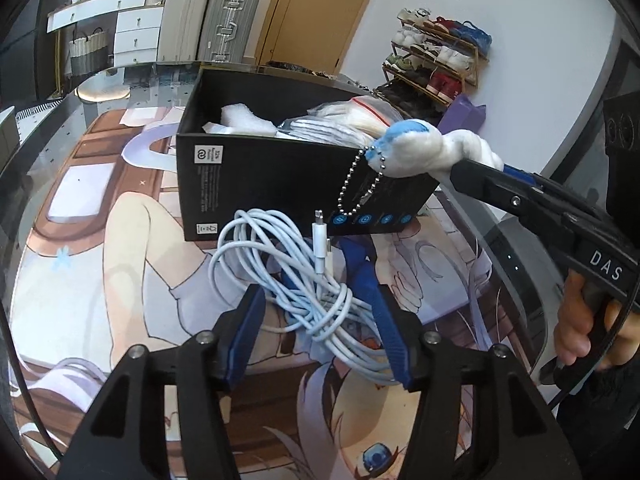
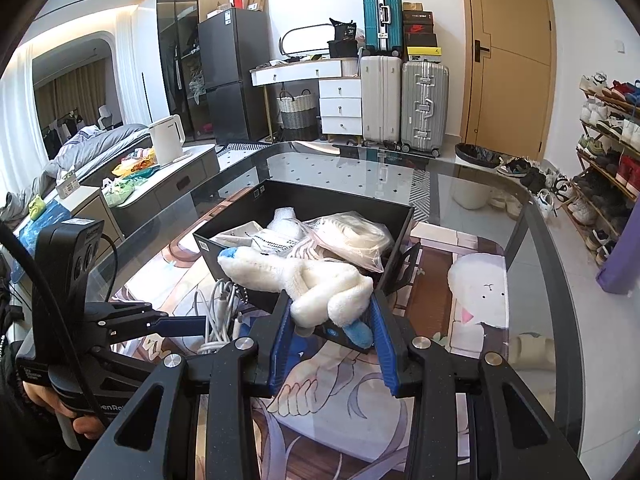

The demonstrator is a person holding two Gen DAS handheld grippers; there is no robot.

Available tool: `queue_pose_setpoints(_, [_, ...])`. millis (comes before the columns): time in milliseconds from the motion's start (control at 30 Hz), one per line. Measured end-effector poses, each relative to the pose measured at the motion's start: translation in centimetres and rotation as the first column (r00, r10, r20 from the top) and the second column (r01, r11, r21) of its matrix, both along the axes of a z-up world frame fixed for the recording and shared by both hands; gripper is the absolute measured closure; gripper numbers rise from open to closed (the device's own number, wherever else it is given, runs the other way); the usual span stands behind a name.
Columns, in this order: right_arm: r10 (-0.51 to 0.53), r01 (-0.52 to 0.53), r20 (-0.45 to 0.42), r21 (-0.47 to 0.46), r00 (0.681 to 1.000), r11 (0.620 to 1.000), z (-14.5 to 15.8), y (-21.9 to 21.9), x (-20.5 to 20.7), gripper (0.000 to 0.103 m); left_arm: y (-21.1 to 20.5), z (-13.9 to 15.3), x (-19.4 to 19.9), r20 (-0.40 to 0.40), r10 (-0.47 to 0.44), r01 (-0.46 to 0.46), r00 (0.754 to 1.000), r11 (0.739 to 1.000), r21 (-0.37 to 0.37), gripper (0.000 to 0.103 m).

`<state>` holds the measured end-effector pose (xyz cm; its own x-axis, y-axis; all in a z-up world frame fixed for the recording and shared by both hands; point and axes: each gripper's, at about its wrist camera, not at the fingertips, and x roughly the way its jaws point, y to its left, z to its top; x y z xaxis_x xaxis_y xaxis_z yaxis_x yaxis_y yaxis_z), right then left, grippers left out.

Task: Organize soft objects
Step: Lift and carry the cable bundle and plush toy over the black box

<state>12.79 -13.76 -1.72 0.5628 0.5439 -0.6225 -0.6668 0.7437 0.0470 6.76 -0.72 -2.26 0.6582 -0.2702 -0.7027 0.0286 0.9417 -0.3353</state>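
The right gripper (image 2: 330,312) has its blue fingers (image 2: 383,344) closed on a white plush toy (image 2: 304,276) with blue tips, gripping it at one end so that the rest of its body stretches forward over the near wall of a black box (image 2: 404,216). In the left wrist view the same toy (image 1: 416,148) juts out past the tip of the right gripper (image 1: 480,172) and sits right at the upper corner of the box (image 1: 280,172), with a metal ball chain (image 1: 360,184) hanging from it down the outside of the box wall. The box stands on a glass-topped bench (image 2: 520,240) over a printed cartoon mat (image 1: 80,240), and it already holds a clear plastic bag of pale stuff (image 2: 348,236), a piece of white foam (image 2: 282,220) and some printed papers (image 2: 264,240). The left gripper (image 1: 316,300) has its fingers (image 1: 390,328) closed around a loosely coiled white charging cable (image 1: 280,256), whose plug end stands up just in front of the box. From the right wrist view the cable bundle (image 2: 218,312) hangs beside the left gripper (image 2: 176,324), low and to the left of the box. Suitcases (image 2: 404,100), a shoe rack (image 2: 608,140) and a wooden door (image 2: 512,60) line the far wall.
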Motion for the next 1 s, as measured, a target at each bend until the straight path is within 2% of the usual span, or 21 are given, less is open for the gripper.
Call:
queue_pose_setpoints(267, [0.008,-0.008,-0.006,-0.006,1.000,1.000,-0.1,0.2,-0.1,0.066,0.5,-0.3,-0.2,0.012,0.014,-0.014,1.000,0.999,-0.048,0.048])
queue_pose_setpoints(400, [0.008,-0.008,-0.005,-0.005,1.000,1.000,-0.1,0.2,-0.1,0.066,1.3,-0.5,-0.2,0.000,0.021,-0.021,1.000,0.997,-0.078,0.062])
queue_pose_setpoints(500, [0.008,-0.008,-0.005,-0.005,1.000,1.000,-0.1,0.2,0.0,0.066,1.6,-0.6,-0.3,-0.009,0.008,-0.009,1.000,0.994,-0.108,0.066])
queue_pose_setpoints(1000, [0.002,-0.002,0.004,0.010,1.000,1.000,0.3,-0.2,0.0,0.066,1.3,0.2,-0.5,0.005,-0.014,0.014,1.000,0.994,-0.110,0.067])
